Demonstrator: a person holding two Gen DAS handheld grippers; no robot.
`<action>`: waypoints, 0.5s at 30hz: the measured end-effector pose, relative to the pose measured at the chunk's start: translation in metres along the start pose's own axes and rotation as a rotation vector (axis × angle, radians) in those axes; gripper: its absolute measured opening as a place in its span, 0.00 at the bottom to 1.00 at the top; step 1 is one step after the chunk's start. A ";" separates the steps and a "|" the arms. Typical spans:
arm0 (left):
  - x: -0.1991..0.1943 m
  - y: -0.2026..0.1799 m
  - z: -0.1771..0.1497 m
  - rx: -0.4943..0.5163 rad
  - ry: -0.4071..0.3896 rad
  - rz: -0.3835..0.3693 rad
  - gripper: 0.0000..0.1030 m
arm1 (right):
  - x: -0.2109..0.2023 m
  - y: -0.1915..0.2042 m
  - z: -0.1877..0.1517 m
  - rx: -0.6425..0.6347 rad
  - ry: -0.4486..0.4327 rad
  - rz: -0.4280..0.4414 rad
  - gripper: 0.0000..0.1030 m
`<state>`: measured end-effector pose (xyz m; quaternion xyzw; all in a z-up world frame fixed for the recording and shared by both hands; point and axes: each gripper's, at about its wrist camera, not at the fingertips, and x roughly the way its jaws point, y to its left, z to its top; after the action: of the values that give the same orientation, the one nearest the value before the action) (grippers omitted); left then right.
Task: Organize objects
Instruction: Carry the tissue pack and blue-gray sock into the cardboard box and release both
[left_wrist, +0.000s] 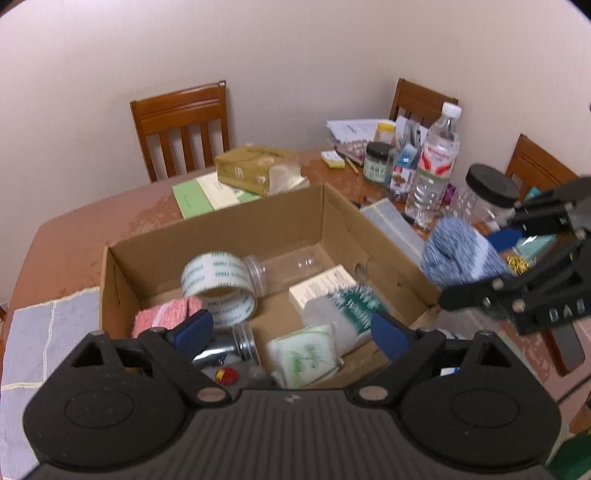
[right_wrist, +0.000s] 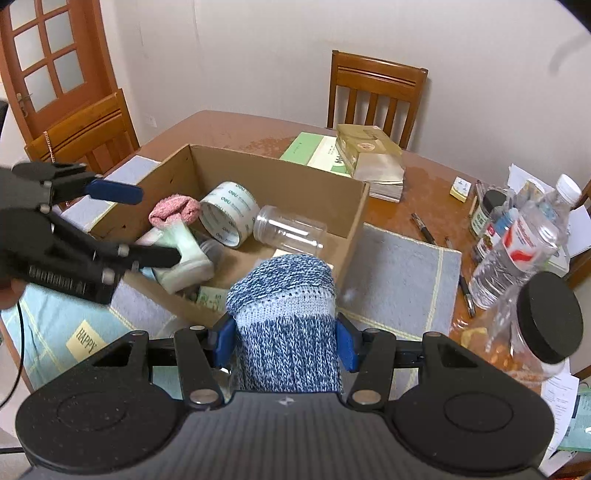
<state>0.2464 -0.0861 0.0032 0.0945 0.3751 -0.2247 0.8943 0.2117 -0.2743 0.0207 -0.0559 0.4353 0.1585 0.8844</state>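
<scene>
blue-white knit sock (right_wrist: 286, 325), brown cardboard box (left_wrist: 347, 218)

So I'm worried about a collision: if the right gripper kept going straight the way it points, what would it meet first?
Probably the cardboard box: the right gripper, shut on the blue knit sock, points at its near rim, though depth is unclear.

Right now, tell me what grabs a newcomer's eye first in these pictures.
The blue knit sock clamped in the right gripper, near the cardboard box's corner. Inside the box lie a tape roll, a clear jar on its side and a pink cloth. The left gripper hangs open above it.
</scene>
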 end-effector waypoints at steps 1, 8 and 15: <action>0.000 0.001 -0.002 -0.001 0.003 0.004 0.90 | 0.003 0.001 0.002 -0.003 0.001 0.003 0.57; -0.008 0.016 -0.009 -0.009 -0.001 0.034 0.95 | 0.023 0.008 0.021 -0.025 0.016 0.022 0.57; -0.013 0.032 -0.013 -0.004 0.009 0.061 0.97 | 0.048 0.017 0.048 -0.060 0.024 0.036 0.57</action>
<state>0.2450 -0.0491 0.0035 0.1052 0.3765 -0.1961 0.8993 0.2692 -0.2364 0.0132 -0.0762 0.4419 0.1867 0.8741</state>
